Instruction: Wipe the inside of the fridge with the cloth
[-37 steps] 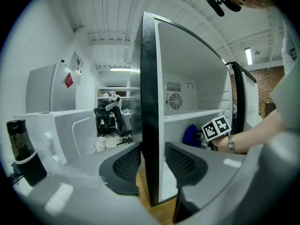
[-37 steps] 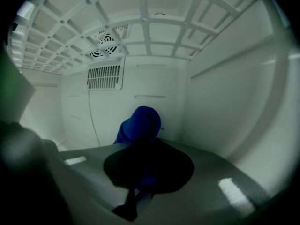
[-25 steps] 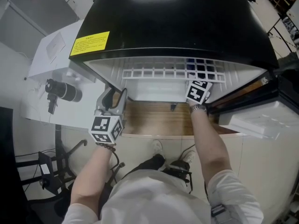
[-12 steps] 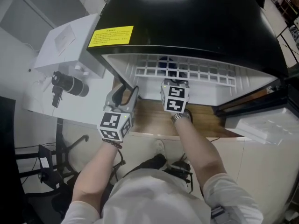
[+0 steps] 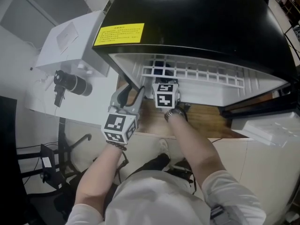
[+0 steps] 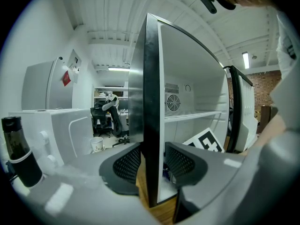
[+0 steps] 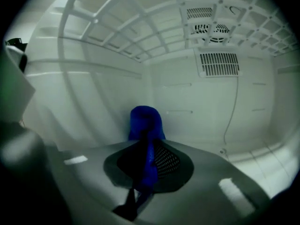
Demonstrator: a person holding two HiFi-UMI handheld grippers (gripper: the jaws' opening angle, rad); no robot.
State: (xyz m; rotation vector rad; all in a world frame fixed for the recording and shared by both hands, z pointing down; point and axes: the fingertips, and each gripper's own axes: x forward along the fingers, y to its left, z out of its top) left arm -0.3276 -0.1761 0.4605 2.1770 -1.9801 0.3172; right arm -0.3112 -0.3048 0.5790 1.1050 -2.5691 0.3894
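The left gripper [image 6: 152, 161] is clamped on the front edge of the fridge's [image 5: 197, 13] left side wall [image 6: 151, 78]. Inside the fridge, the right gripper [image 7: 149, 146] pinches a blue cloth [image 7: 145, 121] near the far left corner. Wiping appears under way. The next move likely calls for pressing the cloth flat and sweeping across.

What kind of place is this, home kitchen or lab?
Probably a lab or workshop office, not a home. Office chairs stand beyond the fridge, the ceiling is bare and ribbed with a tube light, and there is a brick wall at the far right.
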